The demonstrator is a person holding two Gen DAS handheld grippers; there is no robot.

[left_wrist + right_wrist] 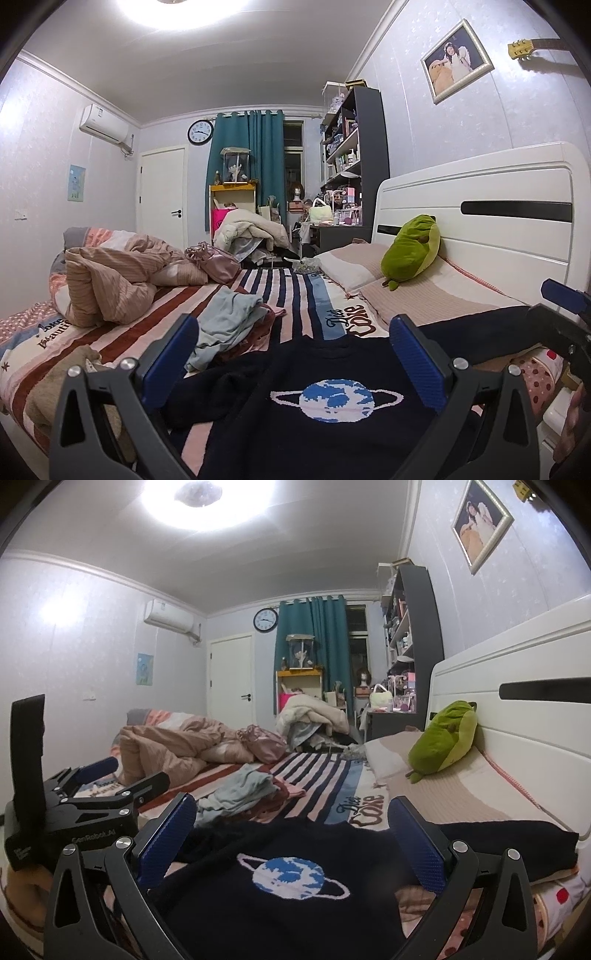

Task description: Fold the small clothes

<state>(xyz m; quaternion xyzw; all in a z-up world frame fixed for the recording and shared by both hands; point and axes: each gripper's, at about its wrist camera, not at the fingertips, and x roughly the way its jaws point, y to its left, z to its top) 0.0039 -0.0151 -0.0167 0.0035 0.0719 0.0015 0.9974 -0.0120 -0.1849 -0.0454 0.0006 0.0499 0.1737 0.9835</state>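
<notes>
**Spreading out: navy sweater laid flat between two open tongs**

A navy sweater (pixel 332 402) with a ringed blue planet knitted on its front is seen spread flat on the striped bedsheet (pixel 291 295) at the near edge of the bed. In the left wrist view the left tongs (pixel 293 363) are held wide open above the garment, the planet motif lying between and just beyond the blue fingertips (pixel 417 365); nothing is gripped. In the right wrist view the right tongs (pixel 291 843) are likewise spread wide and hold nothing, with the sweater's chest framed between the two pads and one dark sleeve (pixel 506 840) stretched out to the right, toward the pillow (pixel 461 794). The left tongs are visible at the left edge of that view, beside the sweater's left side, jaws parted. A crumpled pile of light blue and reddish clothes (pixel 236 325) is seen just beyond the sweater's collar. A green plush toy (pixel 412 251) is propped against the white headboard (pixel 480 206).
</notes>
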